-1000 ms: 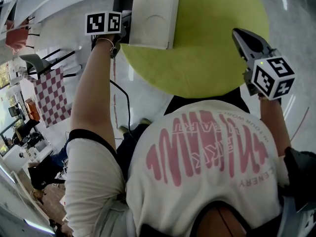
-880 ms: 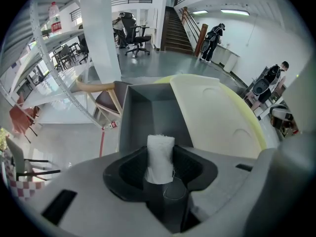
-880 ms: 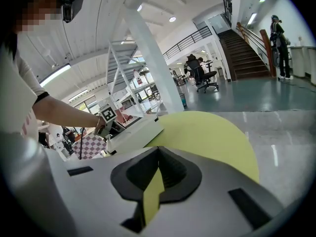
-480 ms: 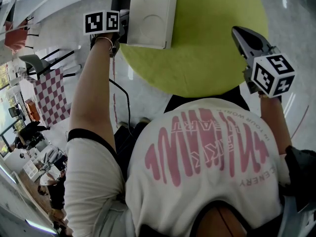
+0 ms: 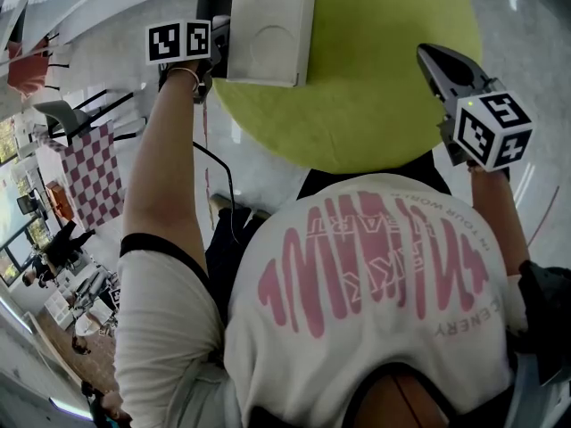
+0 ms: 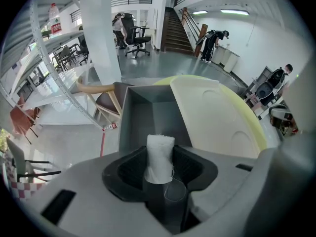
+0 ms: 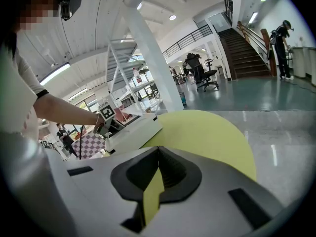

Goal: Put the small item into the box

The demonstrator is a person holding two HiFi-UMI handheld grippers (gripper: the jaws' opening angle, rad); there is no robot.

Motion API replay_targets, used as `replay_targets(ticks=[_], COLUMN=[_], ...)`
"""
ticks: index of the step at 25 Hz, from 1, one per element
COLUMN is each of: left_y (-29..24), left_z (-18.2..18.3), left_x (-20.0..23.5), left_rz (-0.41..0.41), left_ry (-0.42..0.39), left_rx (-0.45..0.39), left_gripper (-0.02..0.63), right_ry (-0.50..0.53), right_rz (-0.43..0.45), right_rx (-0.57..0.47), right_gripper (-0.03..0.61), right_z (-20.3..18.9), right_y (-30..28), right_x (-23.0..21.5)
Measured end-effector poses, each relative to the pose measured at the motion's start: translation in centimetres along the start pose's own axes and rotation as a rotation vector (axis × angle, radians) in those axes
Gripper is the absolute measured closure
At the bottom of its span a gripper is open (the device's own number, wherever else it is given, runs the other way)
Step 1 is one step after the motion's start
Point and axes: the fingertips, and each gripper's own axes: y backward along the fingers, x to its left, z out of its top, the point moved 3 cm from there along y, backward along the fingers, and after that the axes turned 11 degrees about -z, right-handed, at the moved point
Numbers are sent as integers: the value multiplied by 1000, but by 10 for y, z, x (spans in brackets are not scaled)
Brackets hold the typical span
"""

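A white box [image 5: 268, 25] stands at the far left of the round lime-green table [image 5: 375, 78], its grey inside [image 6: 148, 112] showing and its white lid [image 6: 212, 117] lying open to the right. My left gripper [image 5: 219, 41] is at the box's left edge. In the left gripper view the left gripper [image 6: 160, 157] is shut on a small white roll [image 6: 160, 154], held just before the box's near wall. My right gripper [image 5: 434, 61] hovers over the table's right rim. Its jaws meet at the tips with nothing between them [image 7: 157, 169].
A brown chair [image 6: 111, 100] stands beyond the box on the left. Red chairs [image 5: 31, 65] and a checked board [image 5: 94, 172] are on the floor to the left. Several people stand far off by the stairs [image 6: 177, 31].
The box and my left gripper sit slightly higher in the head view. The right gripper has hardly moved.
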Motion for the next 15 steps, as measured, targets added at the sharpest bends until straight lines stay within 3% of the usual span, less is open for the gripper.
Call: replay_targets(ticks=[15], left_y=[10], left_z=[-3], left_x=[-4], left_rz=[1], left_ry=[9], left_rx=[11], left_gripper=[431], right_ry=[0], right_rz=[13], right_rx=[23], right_gripper=[571], right_z=[-3], right_y=[4], right_x=[-3])
